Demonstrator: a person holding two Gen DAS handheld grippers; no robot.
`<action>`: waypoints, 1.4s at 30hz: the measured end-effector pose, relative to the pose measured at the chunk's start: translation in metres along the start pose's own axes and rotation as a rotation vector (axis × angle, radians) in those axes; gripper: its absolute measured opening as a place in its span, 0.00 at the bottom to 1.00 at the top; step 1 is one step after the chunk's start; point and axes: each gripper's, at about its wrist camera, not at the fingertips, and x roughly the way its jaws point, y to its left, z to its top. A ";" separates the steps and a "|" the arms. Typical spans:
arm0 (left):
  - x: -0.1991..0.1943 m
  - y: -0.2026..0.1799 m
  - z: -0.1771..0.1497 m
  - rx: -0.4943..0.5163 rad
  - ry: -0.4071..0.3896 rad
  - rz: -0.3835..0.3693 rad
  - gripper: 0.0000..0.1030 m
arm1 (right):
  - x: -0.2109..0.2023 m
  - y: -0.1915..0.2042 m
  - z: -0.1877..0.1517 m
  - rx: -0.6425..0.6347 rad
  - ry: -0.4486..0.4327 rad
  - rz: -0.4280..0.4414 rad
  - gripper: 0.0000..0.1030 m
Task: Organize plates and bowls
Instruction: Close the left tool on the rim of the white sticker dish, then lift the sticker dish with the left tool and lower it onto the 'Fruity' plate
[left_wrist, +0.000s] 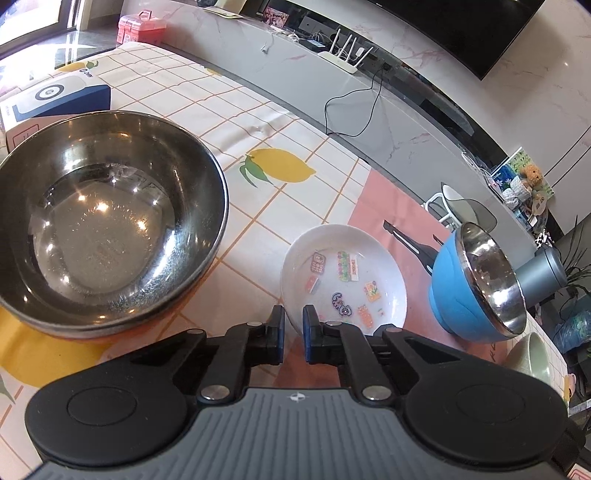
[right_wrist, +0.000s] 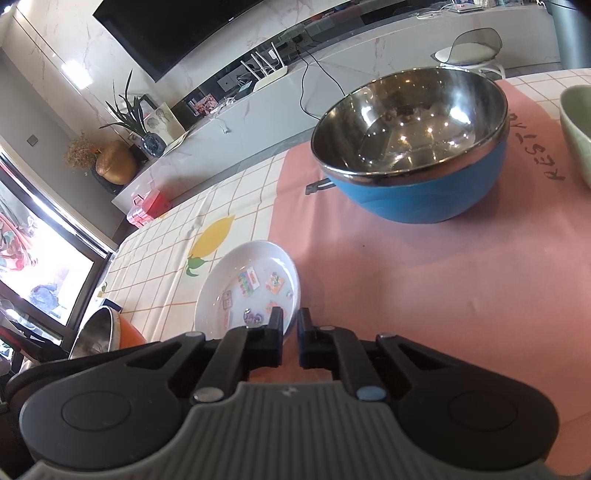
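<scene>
Four dishes are seen spread over the counter (left_wrist: 295, 122), which is covered by a checked lemon-print cloth and a pink mat, and none is stacked yet. A small white plate (left_wrist: 343, 275) with cartoon stickers lies in the middle, straddling the edge of the pink mat. A large steel bowl (left_wrist: 107, 218) with an orange outside stands on the cloth to one side of it, a blue bowl (right_wrist: 413, 147) with a steel lining stands on the mat to the other side, and only the edge of a pale green bowl (right_wrist: 576, 129) is seen beyond the blue one.

The left gripper (left_wrist: 293, 321) is held low at the near rim of the white plate with its jaws drawn close, a narrow gap left between them and nothing held. The right gripper (right_wrist: 290, 325) is placed at the plate's rim from the other side, its jaws likewise nearly closed and empty; whether either touches the rim cannot be told.

The step in hand is judged to be the pickup of the white plate, with the gathering of the dishes hardly begun. For the next move, one gripper would need to be opened wider, its jaws set over and under the thin rim, and closed firmly before any lift. The shallow rim offers little hold, so a slip is considered possible.
</scene>
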 end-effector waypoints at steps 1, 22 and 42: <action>-0.004 -0.001 -0.002 -0.002 0.001 -0.004 0.10 | -0.005 0.000 -0.002 -0.006 -0.005 -0.004 0.04; -0.116 -0.007 -0.075 0.085 0.053 -0.097 0.07 | -0.146 -0.008 -0.075 0.096 -0.021 0.001 0.05; -0.144 0.017 -0.144 0.125 0.166 -0.085 0.07 | -0.196 -0.029 -0.150 0.127 0.078 -0.020 0.05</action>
